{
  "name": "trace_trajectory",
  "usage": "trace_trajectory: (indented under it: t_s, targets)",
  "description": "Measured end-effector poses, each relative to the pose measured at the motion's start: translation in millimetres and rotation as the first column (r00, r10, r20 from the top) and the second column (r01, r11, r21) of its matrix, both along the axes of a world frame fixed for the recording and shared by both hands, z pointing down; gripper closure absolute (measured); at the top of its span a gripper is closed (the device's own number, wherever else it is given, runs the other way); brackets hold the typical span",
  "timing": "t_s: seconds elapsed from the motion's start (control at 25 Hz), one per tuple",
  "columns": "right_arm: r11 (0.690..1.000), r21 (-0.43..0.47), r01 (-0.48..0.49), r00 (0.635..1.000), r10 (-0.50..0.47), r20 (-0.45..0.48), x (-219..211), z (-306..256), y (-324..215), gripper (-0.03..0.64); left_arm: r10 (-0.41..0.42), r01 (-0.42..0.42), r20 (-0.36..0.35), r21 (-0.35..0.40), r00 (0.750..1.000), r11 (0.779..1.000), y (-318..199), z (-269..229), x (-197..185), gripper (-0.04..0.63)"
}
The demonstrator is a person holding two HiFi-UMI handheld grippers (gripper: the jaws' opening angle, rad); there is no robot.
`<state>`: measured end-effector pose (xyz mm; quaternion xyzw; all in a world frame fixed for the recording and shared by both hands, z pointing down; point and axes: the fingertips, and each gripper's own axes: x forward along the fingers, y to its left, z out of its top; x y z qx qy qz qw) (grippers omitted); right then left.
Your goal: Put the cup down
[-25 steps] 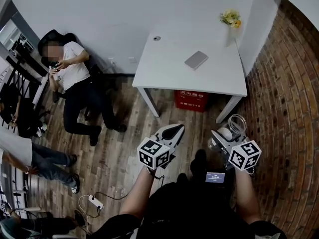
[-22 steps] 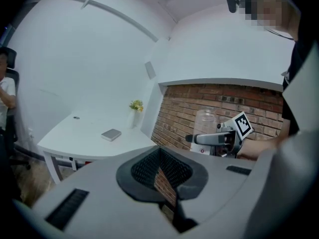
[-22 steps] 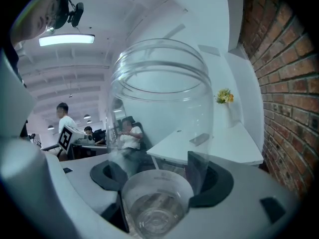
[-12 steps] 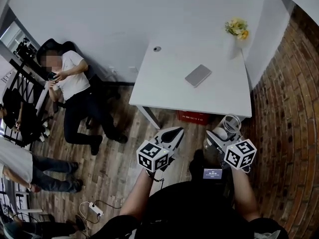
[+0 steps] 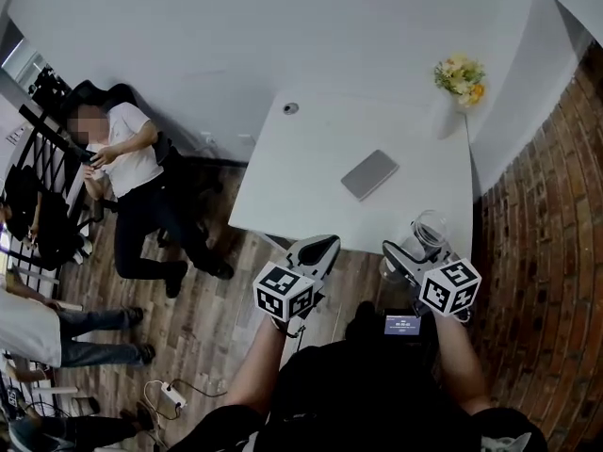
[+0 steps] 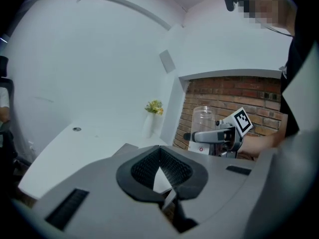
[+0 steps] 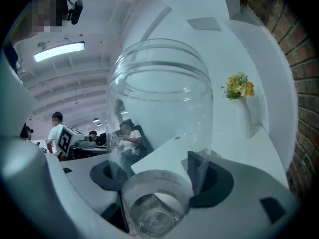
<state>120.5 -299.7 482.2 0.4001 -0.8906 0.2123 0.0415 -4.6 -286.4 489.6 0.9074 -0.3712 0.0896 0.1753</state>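
A clear glass cup (image 5: 430, 228) (image 7: 159, 118) stands upright between the pads of my right gripper (image 5: 415, 248) (image 7: 158, 185), which is shut on its lower part. The cup hangs in the air over the near right corner of the white table (image 5: 311, 177). In the left gripper view the cup (image 6: 203, 117) and the right gripper (image 6: 215, 136) show to the right, in front of the brick wall. My left gripper (image 5: 318, 250) (image 6: 159, 169) is shut and holds nothing; it hovers at the table's near edge, left of the cup.
On the table lie a flat grey case (image 5: 369, 174) and a small round fitting (image 5: 290, 108), and a white vase of yellow flowers (image 5: 458, 78) stands at its far right corner. A brick wall (image 5: 551, 243) runs along the right. A seated person (image 5: 127, 158) is at the left.
Both grippers have moved forward to the table, which now lies closer and larger in view. The cup has gone from above the floor to above the table's near right corner.
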Motion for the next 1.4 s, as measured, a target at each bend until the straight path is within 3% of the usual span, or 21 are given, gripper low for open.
trace_trajectory:
  t_s: [0.48, 1.4]
  targets:
    - [0.999, -0.038, 0.028, 1.0, -0.028, 0.014, 3.3, 11.5, -55.6, 0.253, -0.023, 0.023, 0.012, -0.04, 1.0, 0.999, -51.8, 9.3, 6.7, 0.586]
    - [0.998, -0.022, -0.057, 0.998, 0.057, 0.003, -16.2, -1.4, -86.1, 0.253, 0.065, -0.065, -0.025, -0.031, 0.998, 0.997, -79.4, 4.2, -3.5, 0.586]
